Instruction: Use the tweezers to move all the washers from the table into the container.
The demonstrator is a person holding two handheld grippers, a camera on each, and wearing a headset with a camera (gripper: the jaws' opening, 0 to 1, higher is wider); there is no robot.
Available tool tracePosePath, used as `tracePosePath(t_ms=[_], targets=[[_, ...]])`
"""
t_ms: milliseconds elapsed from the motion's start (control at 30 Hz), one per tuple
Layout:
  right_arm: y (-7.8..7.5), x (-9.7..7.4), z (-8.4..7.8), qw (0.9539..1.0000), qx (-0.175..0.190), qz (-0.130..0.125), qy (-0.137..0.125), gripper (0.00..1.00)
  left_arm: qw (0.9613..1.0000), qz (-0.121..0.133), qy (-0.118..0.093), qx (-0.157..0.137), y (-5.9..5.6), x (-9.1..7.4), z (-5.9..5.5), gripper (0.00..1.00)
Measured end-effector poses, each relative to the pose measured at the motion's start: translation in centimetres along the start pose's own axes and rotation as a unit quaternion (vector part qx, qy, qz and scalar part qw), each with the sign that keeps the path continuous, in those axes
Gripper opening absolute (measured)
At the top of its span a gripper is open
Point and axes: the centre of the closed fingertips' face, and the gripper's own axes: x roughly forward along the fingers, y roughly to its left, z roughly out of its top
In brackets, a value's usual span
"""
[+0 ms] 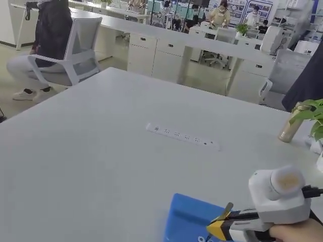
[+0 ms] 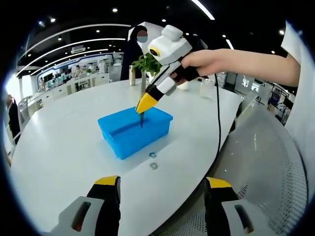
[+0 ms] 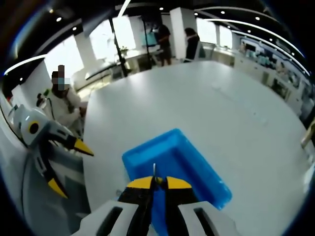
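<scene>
One blue container (image 2: pixel 135 130) sits on the white bench (image 2: pixel 59 147), a shallow open box with low walls. From the right gripper view (image 3: pixel 184 164) its inside reads as plain blue, and I cannot tell whether anything lies in it.

The right tool (image 2: pixel 146 103), held by a hand (image 2: pixel 211 61), hangs over the container. Its jaws are pressed together on the tweezers (image 2: pixel 141 118), whose thin tips point down into the box. In the right gripper view the same yellow-tipped tool (image 3: pixel 154 183) pinches the slim tweezers (image 3: pixel 154 171) above the container's near corner. The left tool (image 2: pixel 162 182) stands back at the bench edge with its jaws spread wide and nothing between them. It also shows at the left of the right gripper view (image 3: pixel 74 169).

Farther along the bench lie a white power strip (image 1: pixel 184 136), a metal bottle (image 1: pixel 292 123) and a leafy plant (image 1: pixel 313 113). A white chair (image 1: pixel 75 50) stands beyond the far edge.

On the bench just beside the container's near wall lies one washer (image 2: pixel 152 155), with a second washer (image 2: pixel 153 166) close by. Both are small pale rings lying flat.
</scene>
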Motion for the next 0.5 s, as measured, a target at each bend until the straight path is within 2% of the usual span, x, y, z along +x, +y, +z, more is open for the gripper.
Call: tracePosePath(t_ms=[200,500], targets=[[1.9,-0.7,1.3,0.9997,-0.014,0.010,-0.017,0.04,1.0000,0.000,0.000,0.000,0.0,0.0,0.0,0.69],[3.0,-1.2,1.6,0.9992,-0.024,0.019,-0.026,0.04,1.0000,-0.002,0.001,0.002,0.0,0.0,0.0,0.68]])
